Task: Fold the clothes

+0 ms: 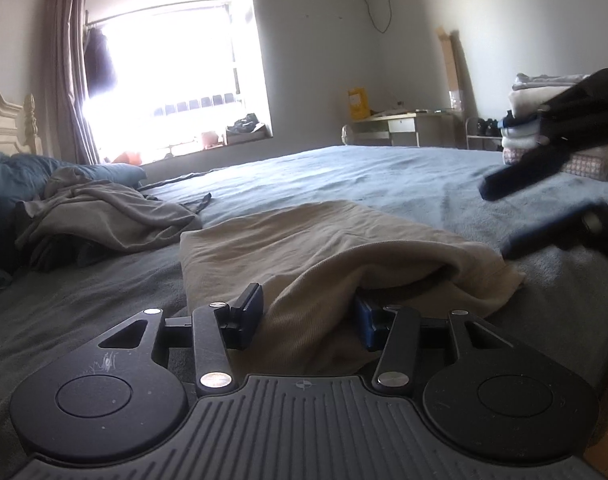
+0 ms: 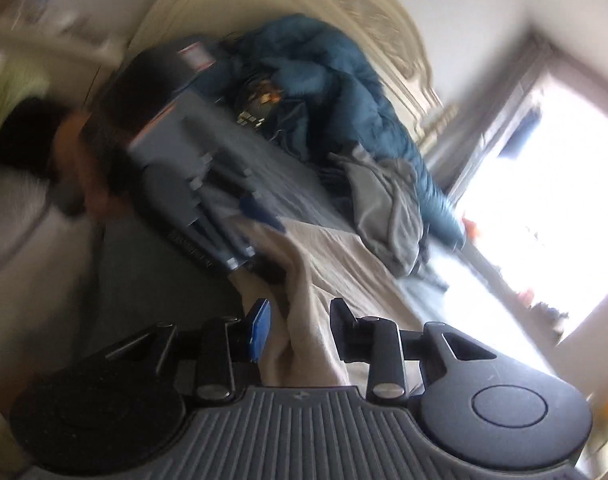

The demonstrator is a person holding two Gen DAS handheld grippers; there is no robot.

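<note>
While both our grippers work low over the bed, the beige garment lies spread on the blue-grey sheet, its near end bunched and lifted into a fold

Left gripper: a thick roll of the beige cloth sits between its blue pads. The left pad looks to stand just beside the cloth, the right one is half buried under the fold. We cannot tell whether the pads press on it

Right gripper: jaws apart, a ridge of the same beige cloth running up between them, neither pad seen pressing on it. This view is blurred and tilted. In the left view the right gripper shows at the right edge, above the sheet and clear of the garment

A rumpled grey garment lies well apart on the left, against a dark teal duvet by the headboard. A stack of folded clothes stands at the far right of the bed, partly behind the right gripper. Bright window beyond, a desk in the far corner
</note>
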